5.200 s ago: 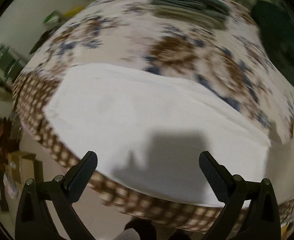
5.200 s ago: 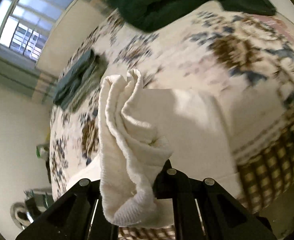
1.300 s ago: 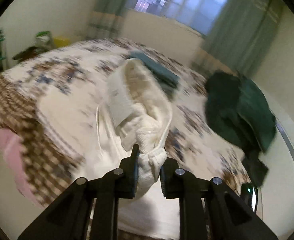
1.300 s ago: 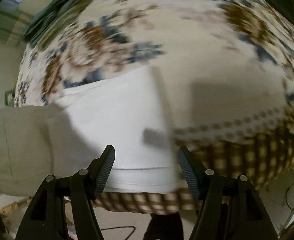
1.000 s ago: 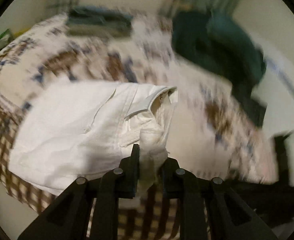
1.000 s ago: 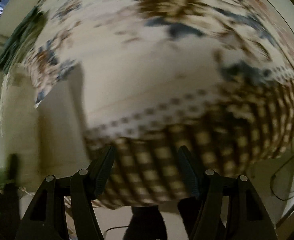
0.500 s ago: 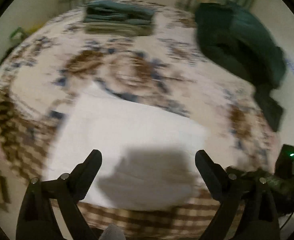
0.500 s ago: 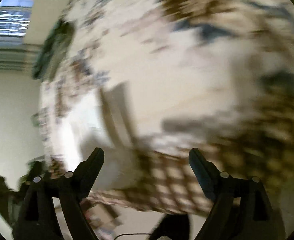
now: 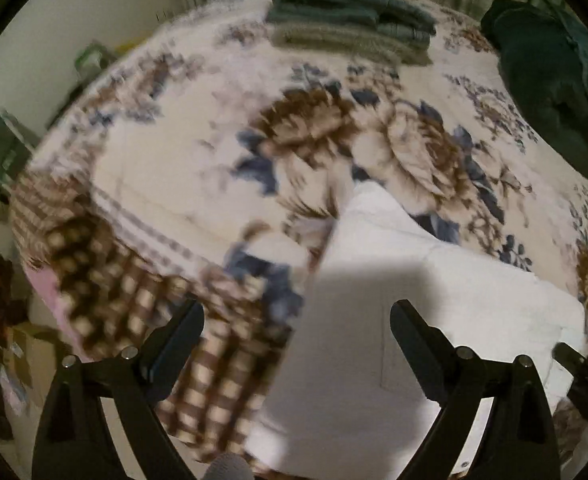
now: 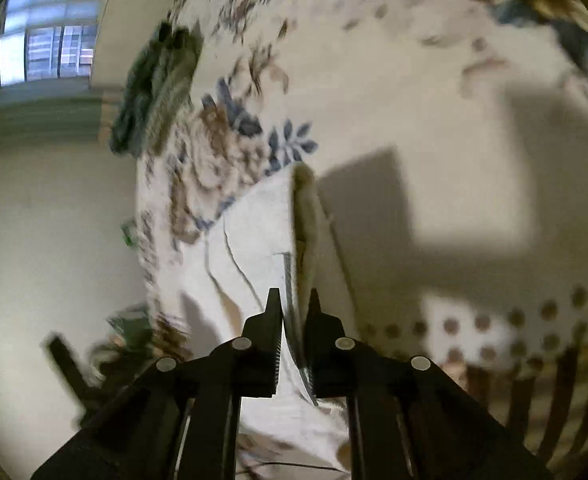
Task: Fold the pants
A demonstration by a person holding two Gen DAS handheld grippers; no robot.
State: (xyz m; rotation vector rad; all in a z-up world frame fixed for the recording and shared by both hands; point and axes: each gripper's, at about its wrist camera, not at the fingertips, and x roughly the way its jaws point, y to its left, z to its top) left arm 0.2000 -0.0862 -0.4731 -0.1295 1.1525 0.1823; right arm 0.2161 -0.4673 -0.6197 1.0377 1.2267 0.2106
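The white pants [image 9: 394, 320] lie folded flat on the flowered bedspread [image 9: 213, 128] near the bed's front edge. My left gripper [image 9: 296, 328] is open and empty, hovering over the pants' left end. In the right wrist view the pants [image 10: 253, 232] show as a white folded stack seen edge-on. My right gripper [image 10: 296, 300] is shut on the edge of the pants at their near end. The tip of the right gripper shows at the lower right of the left wrist view [image 9: 574, 356].
A stack of folded green and grey clothes [image 9: 350, 20] sits at the far side of the bed, also in the right wrist view [image 10: 153, 84]. A dark green garment pile [image 9: 550, 80] lies at the far right. The checked bedspread border [image 9: 133, 312] hangs over the front edge. A window [image 10: 41, 52] is at the far wall.
My left gripper let go of the pants, opened and shifted toward their left end. My right gripper, open half a second ago, has closed on the pants' edge.
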